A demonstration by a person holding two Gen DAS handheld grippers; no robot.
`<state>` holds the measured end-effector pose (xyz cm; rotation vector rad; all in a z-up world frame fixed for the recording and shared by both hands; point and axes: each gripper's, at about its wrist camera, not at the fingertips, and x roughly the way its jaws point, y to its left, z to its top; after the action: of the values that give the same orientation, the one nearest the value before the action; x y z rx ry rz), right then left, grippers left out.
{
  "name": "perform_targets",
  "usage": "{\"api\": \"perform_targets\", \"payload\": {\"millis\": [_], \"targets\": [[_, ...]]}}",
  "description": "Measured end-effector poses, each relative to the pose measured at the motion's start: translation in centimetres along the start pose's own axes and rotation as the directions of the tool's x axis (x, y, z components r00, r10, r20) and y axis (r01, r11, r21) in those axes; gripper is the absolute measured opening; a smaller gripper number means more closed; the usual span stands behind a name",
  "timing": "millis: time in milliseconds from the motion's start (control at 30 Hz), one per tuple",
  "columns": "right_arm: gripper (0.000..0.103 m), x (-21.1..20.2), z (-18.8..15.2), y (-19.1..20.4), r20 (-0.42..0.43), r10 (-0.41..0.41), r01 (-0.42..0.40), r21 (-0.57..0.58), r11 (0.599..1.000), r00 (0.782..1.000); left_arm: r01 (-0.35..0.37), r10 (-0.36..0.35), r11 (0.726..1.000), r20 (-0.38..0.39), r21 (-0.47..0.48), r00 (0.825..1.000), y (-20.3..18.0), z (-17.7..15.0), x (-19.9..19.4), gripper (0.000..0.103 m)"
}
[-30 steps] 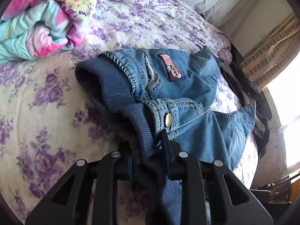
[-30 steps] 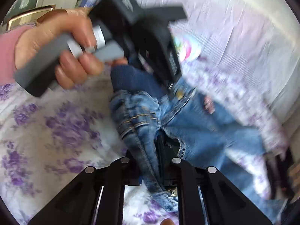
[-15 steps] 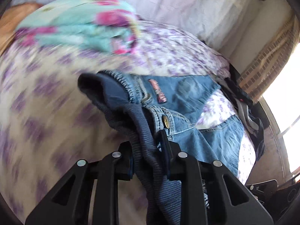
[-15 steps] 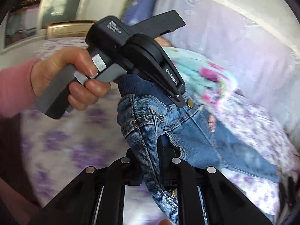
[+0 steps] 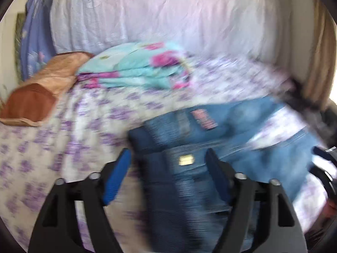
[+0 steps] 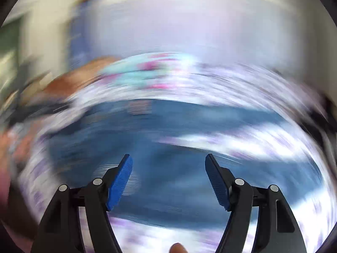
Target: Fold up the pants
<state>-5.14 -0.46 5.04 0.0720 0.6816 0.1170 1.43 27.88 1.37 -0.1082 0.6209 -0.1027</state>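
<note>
The blue denim pants [image 5: 221,139] lie on the purple-flowered bedsheet [image 5: 63,130], with a red patch and a brass button facing up. My left gripper [image 5: 168,158] is open, its blue pads either side of the dark ribbed waistband, which lies loose between them. In the right wrist view, heavily blurred by motion, the pants [image 6: 168,139] spread across the bed below my right gripper [image 6: 168,160], which is open and holds nothing.
A folded turquoise-and-pink floral blanket [image 5: 137,67] lies at the back of the bed. An orange-brown pillow [image 5: 42,88] is at the left. White bedding [image 5: 168,21] stands behind. Dark items [image 5: 311,105] lie at the bed's right edge.
Both grippers were shut on the pants' waistband and lifting it. Both have now opened and let go, and the pants have dropped onto the bed. Both views swing fast.
</note>
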Motion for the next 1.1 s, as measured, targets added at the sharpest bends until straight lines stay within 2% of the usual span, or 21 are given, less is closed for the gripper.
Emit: {"api": "perform_targets", "payload": {"millis": [33,100,133,167,233,300,367,433,467,500,533,600,733,800,833,867,900,933,967,1033,1100], "targets": [[0.074,-0.3,-0.3,-3.3,-0.019,-0.053,0.054,0.093,0.994,0.998,0.047,-0.047,0.999,-0.002,-0.007,0.999,-1.0,0.0,0.1,0.081],[0.074,-1.1,-1.6,-10.3,-0.067,-0.153,0.166,0.297,0.940,0.986,0.145,-0.145,0.989,-0.035,-0.014,0.989,-3.2,-0.7,1.0,0.083],[0.074,-1.3,-2.3,-13.4,-0.084,-0.188,0.206,0.382,0.901,0.978,0.174,-0.175,0.984,-0.065,-0.025,0.982,-4.3,-1.3,1.9,0.086],[0.074,-1.5,-3.2,-16.6,-0.120,-0.226,0.256,0.471,0.844,0.967,0.180,-0.184,0.983,-0.097,-0.043,0.978,-5.1,-2.1,2.9,0.087],[0.074,-1.0,-4.6,-21.3,-0.164,-0.225,0.279,0.577,0.768,0.960,0.179,-0.190,0.980,-0.154,-0.084,0.970,-6.0,-3.3,4.7,0.087],[0.074,0.3,-5.6,-23.6,-0.214,-0.190,0.284,0.624,0.728,0.958,0.134,-0.156,0.983,-0.192,-0.124,0.969,-6.2,-4.5,6.3,0.086],[0.074,2.1,-6.6,-25.7,-0.230,-0.110,0.240,0.676,0.696,0.967,0.108,-0.129,0.986,-0.180,-0.126,0.975,-6.8,-5.2,5.8,0.086],[0.075,3.7,-6.4,-26.5,-0.201,-0.084,0.201,0.682,0.703,0.976,0.085,-0.108,0.988,-0.174,-0.132,0.979,-7.0,-5.1,5.8,0.087],[0.061,3.9,-6.0,-26.2,-0.197,-0.092,0.203,0.670,0.715,0.976,0.078,-0.102,0.987,-0.173,-0.139,0.980,-6.9,-5.2,5.5,0.087],[0.042,4.3,-5.4,-25.9,-0.194,-0.105,0.207,0.641,0.739,0.975,0.069,-0.094,0.987,-0.175,-0.143,0.980,-7.0,-5.3,5.6,0.087],[0.013,4.6,-4.9,-25.8,-0.193,-0.104,0.202,0.610,0.766,0.976,0.059,-0.084,0.988,-0.179,-0.140,0.980,-7.1,-5.4,5.6,0.087],[0.011,3.3,-4.1,-25.8,-0.161,-0.100,0.177,0.588,0.789,0.982,0.034,-0.057,0.991,-0.183,-0.127,0.982,-7.0,-5.4,5.3,0.087],[0.010,-1.8,-4.5,-26.2,-0.094,-0.094,0.132,0.597,0.791,0.991,-0.007,-0.014,0.995,-0.204,-0.104,0.979,-7.3,-5.4,5.3,0.087],[0.010,-2.6,-6.0,-26.2,-0.117,-0.103,0.153,0.596,0.788,0.988,-0.010,-0.008,0.996,-0.209,-0.088,0.978,-7.6,-5.6,5.4,0.087],[0.012,-2.0,-7.1,-26.3,-0.156,-0.106,0.178,0.585,0.792,0.982,-0.012,-0.004,0.997,-0.209,-0.078,0.978,-7.7,-5.7,5.4,0.088],[0.027,-1.2,-8.2,-26.5,-0.202,-0.108,0.207,0.574,0.792,0.973,-0.017,0.003,0.998,-0.210,-0.065,0.978,-7.9,-5.8,5.5,0.089],[0.034,-1.1,-9.2,-26.9,-0.226,-0.097,0.214,0.578,0.787,0.969,-0.026,0.016,0.999,-0.216,-0.045,0.976,-8.1,-5.8,5.6,0.089],[0.034,-1.4,-9.7,-27.2,-0.202,-0.075,0.183,0.595,0.783,0.976,-0.031,0.025,0.999,-0.221,-0.022,0.975,-8.3,-5.8,5.5,0.089],[0.039,-1.9,-9.7,-27.5,-0.197,-0.063,0.171,0.604,0.778,0.978,-0.034,0.031,0.999,-0.225,-0.008,0.974,-8.4,-5.6,5.4,0.089],[0.047,-3.5,-9.1,-27.6,-0.205,-0.063,0.177,0.603,0.778,0.977,-0.044,0.052,0.998,-0.217,0.044,0.975,-8.2,-5.0,4.5,0.089],[0.054,-5.8,-7.4,-26.8,-0.152,-0.093,0.163,0.564,0.809,0.984,-0.070,0.087,0.993,-0.172,0.099,0.981,-7.5,-3.7,3.0,0.089]]}}
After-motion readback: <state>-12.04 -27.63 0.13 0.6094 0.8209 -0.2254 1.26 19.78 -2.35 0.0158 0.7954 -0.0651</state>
